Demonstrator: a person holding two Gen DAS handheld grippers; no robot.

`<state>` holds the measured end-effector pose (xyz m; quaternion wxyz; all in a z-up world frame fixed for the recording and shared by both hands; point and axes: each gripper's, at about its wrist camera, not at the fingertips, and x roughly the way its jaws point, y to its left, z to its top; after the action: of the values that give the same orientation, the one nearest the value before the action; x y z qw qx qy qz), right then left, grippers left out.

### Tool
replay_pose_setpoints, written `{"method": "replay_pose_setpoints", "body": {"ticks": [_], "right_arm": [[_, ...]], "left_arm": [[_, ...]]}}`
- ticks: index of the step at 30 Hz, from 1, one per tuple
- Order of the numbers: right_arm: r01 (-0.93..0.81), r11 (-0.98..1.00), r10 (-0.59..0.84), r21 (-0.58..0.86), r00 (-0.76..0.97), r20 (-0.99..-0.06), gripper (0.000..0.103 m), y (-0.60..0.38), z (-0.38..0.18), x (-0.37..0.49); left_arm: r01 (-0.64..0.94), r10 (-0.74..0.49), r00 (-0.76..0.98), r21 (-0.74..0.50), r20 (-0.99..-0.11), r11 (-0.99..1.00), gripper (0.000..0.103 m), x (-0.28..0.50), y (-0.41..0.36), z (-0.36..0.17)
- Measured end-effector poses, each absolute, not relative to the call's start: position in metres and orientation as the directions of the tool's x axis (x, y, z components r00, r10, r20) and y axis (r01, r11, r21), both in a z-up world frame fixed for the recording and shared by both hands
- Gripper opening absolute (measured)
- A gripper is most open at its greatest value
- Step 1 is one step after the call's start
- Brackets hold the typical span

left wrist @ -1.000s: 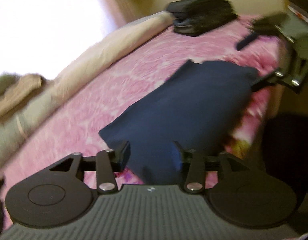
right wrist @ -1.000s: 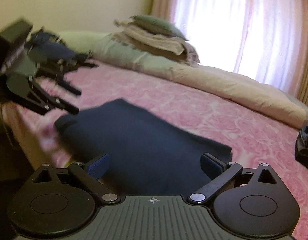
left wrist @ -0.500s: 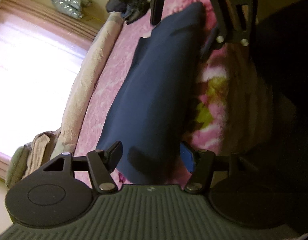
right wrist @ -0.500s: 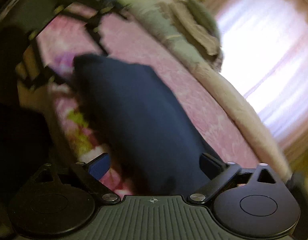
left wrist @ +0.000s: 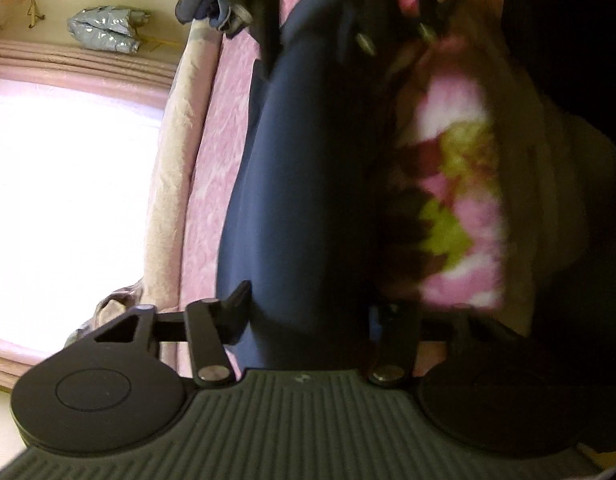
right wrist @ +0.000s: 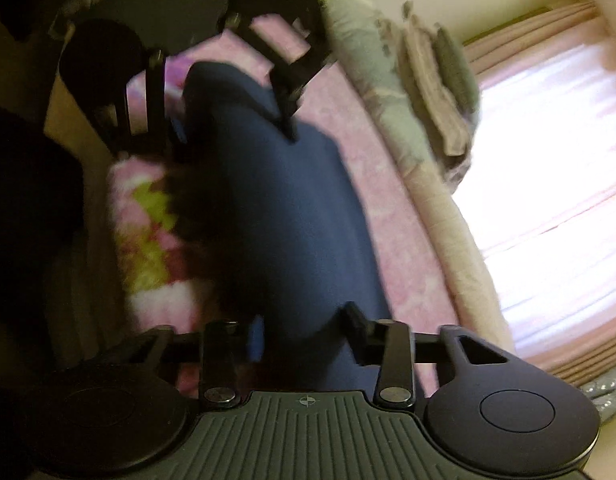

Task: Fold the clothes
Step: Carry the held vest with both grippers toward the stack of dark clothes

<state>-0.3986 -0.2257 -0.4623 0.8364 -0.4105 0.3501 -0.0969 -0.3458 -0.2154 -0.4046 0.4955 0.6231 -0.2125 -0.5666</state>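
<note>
A folded navy garment (left wrist: 308, 160) lies along the near edge of the pink bed (left wrist: 223, 152). In the left wrist view one end of it fills the gap of my left gripper (left wrist: 308, 314), whose jaws are closing, both pads against the cloth. In the right wrist view the garment (right wrist: 287, 208) runs away from my right gripper (right wrist: 305, 328), which is closing on its other end with the blue pad and the dark finger touching the fabric. The left gripper (right wrist: 231, 140) shows at the far end there. Both views are rolled sideways and blurred.
A long beige rolled blanket (right wrist: 440, 216) lines the far side of the bed, with stacked folded cloths (right wrist: 436, 80) by it. A bright curtained window (right wrist: 548, 184) lies beyond. Dark clothes (left wrist: 211, 4) sit at the bed's end. The floral bed edge (left wrist: 460, 200) drops to a dark floor.
Both grippers rolled about a quarter turn and sank toward the garment's two ends at the bed edge. The right jaws narrowed from wide apart onto the cloth.
</note>
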Motion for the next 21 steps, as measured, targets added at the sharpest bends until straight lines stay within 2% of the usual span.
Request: {"method": "replay_pose_setpoints", "body": {"ticks": [4,7,8,9,10,11,16,21], "right_arm": [[-0.081,0.666,-0.455,-0.742,0.744,-0.49,0.036,-0.228,-0.455,-0.403],[-0.09,0.67,-0.447,-0.737,0.744,-0.497,0.037,-0.228,-0.462,-0.407],[-0.09,0.665,-0.447,-0.742,0.748,-0.491,0.043,-0.228,-0.465,-0.41],[-0.088,0.655,-0.45,-0.75,0.752,-0.481,0.055,-0.225,-0.467,-0.411],[-0.078,0.639,-0.46,-0.765,0.758,-0.462,0.078,-0.223,-0.468,-0.414],[-0.076,0.631,-0.461,-0.772,0.763,-0.452,0.083,-0.224,-0.47,-0.416],[-0.089,0.62,-0.489,-0.779,0.734,-0.472,0.083,-0.23,-0.475,-0.401],[-0.102,0.565,-0.539,-0.819,0.707,-0.459,0.082,-0.245,-0.485,-0.381]], "left_arm": [[0.291,-0.815,0.281,0.854,-0.507,-0.431,0.036,-0.347,-0.22,-0.406],[0.304,-0.81,0.268,0.844,-0.521,-0.442,0.034,-0.342,-0.219,-0.4],[0.313,-0.807,0.265,0.839,-0.527,-0.445,0.034,-0.34,-0.222,-0.396],[0.323,-0.805,0.262,0.834,-0.533,-0.447,0.034,-0.339,-0.222,-0.394],[0.334,-0.802,0.259,0.829,-0.539,-0.449,0.034,-0.338,-0.223,-0.391],[0.348,-0.797,0.255,0.821,-0.547,-0.452,0.033,-0.336,-0.224,-0.389],[0.392,-0.792,0.233,0.8,-0.564,-0.455,0.034,-0.332,-0.226,-0.378],[0.345,-0.803,0.253,0.826,-0.54,-0.446,0.034,-0.335,-0.225,-0.379]]}}
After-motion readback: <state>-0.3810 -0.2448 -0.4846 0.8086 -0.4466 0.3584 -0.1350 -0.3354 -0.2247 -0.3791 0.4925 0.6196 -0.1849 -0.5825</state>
